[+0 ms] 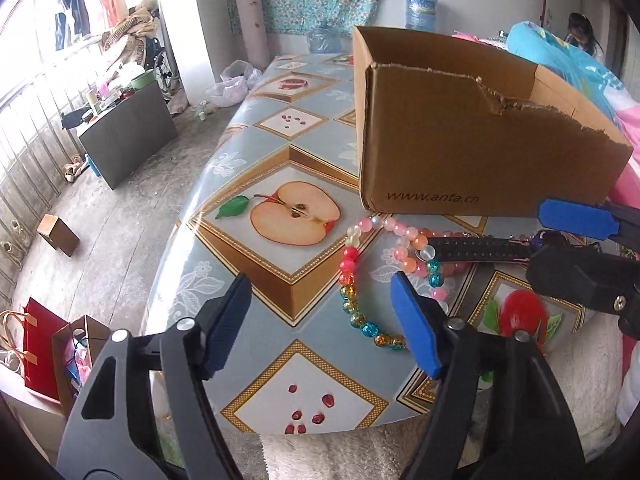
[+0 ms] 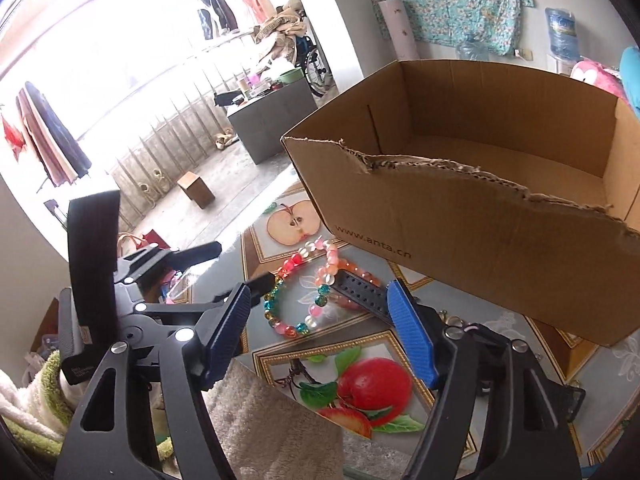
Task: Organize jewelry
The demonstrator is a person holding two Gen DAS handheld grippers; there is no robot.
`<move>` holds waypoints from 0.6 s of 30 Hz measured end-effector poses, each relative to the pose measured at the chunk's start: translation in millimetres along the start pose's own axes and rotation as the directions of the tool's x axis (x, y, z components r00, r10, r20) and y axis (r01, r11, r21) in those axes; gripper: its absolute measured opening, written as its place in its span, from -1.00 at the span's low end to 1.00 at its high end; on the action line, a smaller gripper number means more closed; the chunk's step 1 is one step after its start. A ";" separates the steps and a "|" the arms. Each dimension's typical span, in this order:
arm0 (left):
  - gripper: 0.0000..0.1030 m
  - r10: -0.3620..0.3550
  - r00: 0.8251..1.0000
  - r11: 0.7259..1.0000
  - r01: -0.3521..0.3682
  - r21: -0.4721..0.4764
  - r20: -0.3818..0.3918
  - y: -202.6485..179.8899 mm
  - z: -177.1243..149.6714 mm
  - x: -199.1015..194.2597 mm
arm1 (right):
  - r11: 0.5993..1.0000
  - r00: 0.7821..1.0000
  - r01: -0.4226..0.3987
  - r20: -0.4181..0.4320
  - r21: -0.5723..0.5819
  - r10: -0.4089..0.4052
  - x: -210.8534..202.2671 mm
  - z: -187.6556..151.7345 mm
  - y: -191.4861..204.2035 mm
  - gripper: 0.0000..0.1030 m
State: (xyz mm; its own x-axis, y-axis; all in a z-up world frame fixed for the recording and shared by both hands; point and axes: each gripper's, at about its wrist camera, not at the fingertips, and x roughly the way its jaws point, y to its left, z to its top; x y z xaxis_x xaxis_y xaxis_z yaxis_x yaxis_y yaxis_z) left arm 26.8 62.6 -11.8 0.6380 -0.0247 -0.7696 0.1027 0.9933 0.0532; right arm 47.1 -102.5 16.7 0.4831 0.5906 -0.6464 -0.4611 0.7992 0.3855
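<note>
A bench (image 1: 280,152) covered in a glossy fruit-patterned cloth is seen from two hand-held claws, with a torn, open-topped brown cardboard box (image 1: 460,148) standing at its far side.

On the left, the left claw (image 1: 320,320) is held partly open above the bench, with nothing between its blue pads; only the cloth shows in the gap. A loop of multicoloured glass beads, a bracelet in red, amber, teal and pink (image 1: 352,292), lies flat on the bench just ahead and to the right of this claw, and its near arc passes behind the claw's right pad. A second, smaller loop of pink and orange beads (image 1: 408,244) lies touching it on the box side.

Further right, a black perforated watch strap (image 1: 472,249) lies flat across the pink beads, its long axis running left to right, roughly along the box's near wall, with its free end pointing toward the bracelets.

On the right, the right claw (image 2: 320,328) is also partly open and empty. The strap (image 2: 360,286) reaches its right pad, though whether they touch cannot be told. The bead loops (image 2: 296,300) lie straight ahead between its pads, so this claw is judged the nearer to the strap. The box interior (image 2: 500,160) appears empty.
</note>
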 end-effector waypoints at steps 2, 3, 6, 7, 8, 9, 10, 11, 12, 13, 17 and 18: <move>0.00 -0.019 0.999 1.000 0.019 0.005 -0.029 -1.5 0.8 9.8 | 1.000 1.000 -0.003 -0.012 -0.001 0.003 6.2 1.3 -0.3 0.18; -0.14 -0.020 0.999 1.000 0.020 0.010 -0.039 -2.4 1.1 14.2 | 1.000 1.000 -0.004 -0.021 -0.001 0.004 11.1 1.2 -1.4 0.17; -0.47 -0.028 0.998 0.999 0.030 0.025 -0.062 -3.0 0.6 22.9 | 1.000 0.999 -0.008 -0.041 0.003 0.008 16.3 1.5 -3.3 0.02; -0.52 -0.034 0.998 0.999 0.036 0.026 -0.056 -3.3 -0.6 23.4 | 1.000 0.999 -0.008 -0.048 0.004 0.008 18.6 2.0 -4.8 -0.04; -0.61 -0.037 0.998 0.999 0.039 0.031 -0.057 -1.9 -1.1 23.4 | 1.000 0.999 -0.008 -0.053 0.006 0.008 20.3 2.4 -5.4 -0.11; -0.69 -0.038 0.998 0.999 0.040 0.035 -0.057 -1.0 -2.0 23.2 | 1.000 0.998 -0.010 -0.057 0.008 0.011 21.4 2.5 -5.9 -0.13; -0.78 -0.037 0.997 0.999 0.039 0.034 -0.061 0.8 -2.9 23.3 | 1.000 0.998 -0.013 -0.059 0.009 0.013 22.3 2.8 -6.2 -0.19; -0.82 -0.038 0.997 0.999 0.040 0.030 -0.066 2.9 -4.1 22.8 | 1.000 0.998 -0.016 -0.064 0.010 0.017 23.6 2.5 -6.4 -0.26; -0.82 -0.040 0.997 0.999 0.041 0.024 -0.071 7.2 -5.3 21.7 | 1.000 0.997 -0.022 -0.071 0.010 0.022 25.7 2.5 -6.5 -0.28; -0.82 -0.041 0.996 0.999 0.042 0.018 -0.074 10.3 -7.7 20.4 | 1.000 0.997 -0.026 -0.077 0.007 0.026 28.8 3.5 -6.4 -0.31; -0.82 -0.052 0.995 0.999 0.051 -0.018 -0.079 23.4 -14.7 15.3 | 0.999 0.994 -0.046 -0.103 -0.012 0.044 36.3 5.0 0.0 -0.40; -0.82 -0.053 0.996 0.998 0.051 -0.024 -0.078 25.7 -15.9 14.5 | 0.999 0.993 -0.044 -0.110 -0.024 0.041 41.0 6.9 2.2 -0.41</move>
State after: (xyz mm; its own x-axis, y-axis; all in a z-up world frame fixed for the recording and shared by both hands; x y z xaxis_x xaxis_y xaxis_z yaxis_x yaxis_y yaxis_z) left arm 26.6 89.5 -31.7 0.5699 -0.0684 -0.8189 0.1171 0.9931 -0.0015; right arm 71.1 -75.8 -4.4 0.3786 0.6070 -0.6987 -0.5001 0.7694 0.3974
